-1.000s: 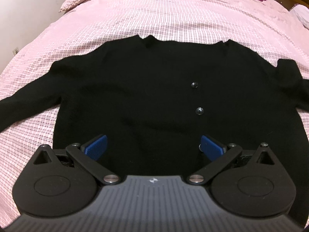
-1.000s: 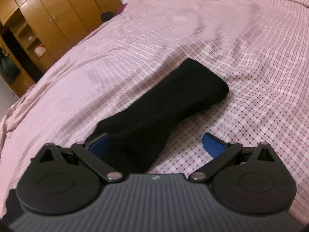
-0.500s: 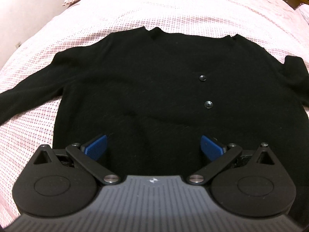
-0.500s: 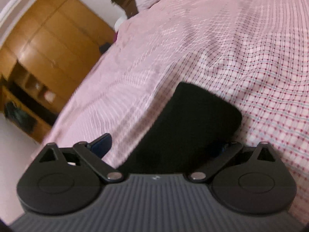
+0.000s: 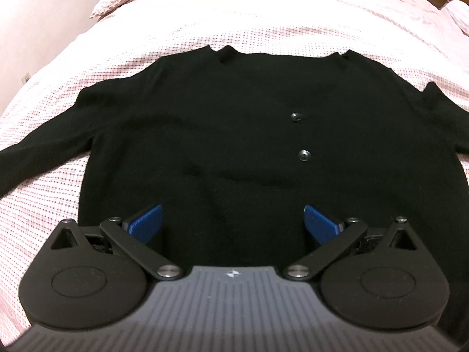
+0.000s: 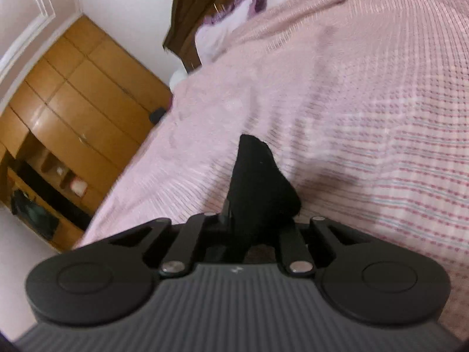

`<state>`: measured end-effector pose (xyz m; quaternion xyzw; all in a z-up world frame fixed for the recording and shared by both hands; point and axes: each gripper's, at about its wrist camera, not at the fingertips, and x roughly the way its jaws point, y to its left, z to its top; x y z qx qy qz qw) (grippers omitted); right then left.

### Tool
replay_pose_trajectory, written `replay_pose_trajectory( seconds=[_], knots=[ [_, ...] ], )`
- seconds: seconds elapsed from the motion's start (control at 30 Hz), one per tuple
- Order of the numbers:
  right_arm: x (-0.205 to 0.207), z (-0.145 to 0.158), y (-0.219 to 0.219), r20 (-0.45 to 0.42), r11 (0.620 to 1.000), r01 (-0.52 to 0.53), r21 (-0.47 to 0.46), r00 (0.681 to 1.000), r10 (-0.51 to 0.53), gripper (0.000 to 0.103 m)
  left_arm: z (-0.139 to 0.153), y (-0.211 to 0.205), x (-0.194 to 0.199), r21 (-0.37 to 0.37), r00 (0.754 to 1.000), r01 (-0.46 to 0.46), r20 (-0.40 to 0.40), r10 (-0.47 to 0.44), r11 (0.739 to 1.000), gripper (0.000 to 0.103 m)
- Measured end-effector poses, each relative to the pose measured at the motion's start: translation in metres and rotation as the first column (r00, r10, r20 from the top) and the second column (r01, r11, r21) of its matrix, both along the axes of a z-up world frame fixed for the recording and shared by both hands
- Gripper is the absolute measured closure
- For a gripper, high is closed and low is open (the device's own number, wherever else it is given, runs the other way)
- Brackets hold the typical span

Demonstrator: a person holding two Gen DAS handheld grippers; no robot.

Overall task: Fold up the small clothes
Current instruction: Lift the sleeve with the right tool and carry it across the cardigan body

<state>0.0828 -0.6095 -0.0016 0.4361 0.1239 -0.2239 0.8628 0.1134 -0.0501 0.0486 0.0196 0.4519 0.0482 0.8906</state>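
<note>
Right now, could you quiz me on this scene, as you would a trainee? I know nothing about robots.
1. True or false: the left tongs are clamped on the black cardigan.
2. What do the right tongs have between them? A) a pillow B) the cardigan's black sleeve C) nothing
3. How many buttons show on the cardigan's front in the left view?

Key
1. False. The blue pads stand wide apart above the hem, gripping nothing.
2. B. The tongs are closing, with the sleeve end pinched between them above the pink checked bedspread.
3. Two, the upper button and the lower button.
</note>
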Motion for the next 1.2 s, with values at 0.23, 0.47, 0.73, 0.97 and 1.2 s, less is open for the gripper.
replay_pose_trajectory(
  seconds=[0.23, 0.47, 0.73, 0.97, 1.2],
  knots=[
    [0.003, -0.030, -0.011, -0.029, 0.999, -0.015, 0.046, 0.999, 0.016, 0.088, 0.000, -0.004, -0.004, 0.014, 1.000, 0.011, 0.000, -0.011, 1.000, 0.000],
    [0.002, -0.021, -0.014, -0.002, 0.983, -0.039, 0.178, 0.999, 0.040, 0.067, 0.004, 0.002, -0.005, 0.014, 1.000, -0.013, 0.011, 0.013, 1.000, 0.000],
    [0.009, 0.020, 0.016, 0.031, 0.993, -0.082, 0.080, 0.996, 0.080, 0.092, 0.009, 0.016, -0.009, 0.007, 0.999, -0.045, 0.021, 0.044, 0.999, 0.000],
    [0.022, 0.075, 0.066, 0.107, 0.981, -0.192, 0.030, 0.976, 0.188, 0.093, 0.013, 0.034, -0.013, -0.001, 0.995, -0.086, 0.040, 0.086, 0.996, 0.000],
    [0.036, 0.128, 0.136, 0.180, 0.931, -0.361, -0.054, 0.913, 0.365, 0.093, 0.017, 0.061, -0.019, -0.030, 0.988, -0.141, 0.054, 0.143, 0.990, 0.000]
  ],
)
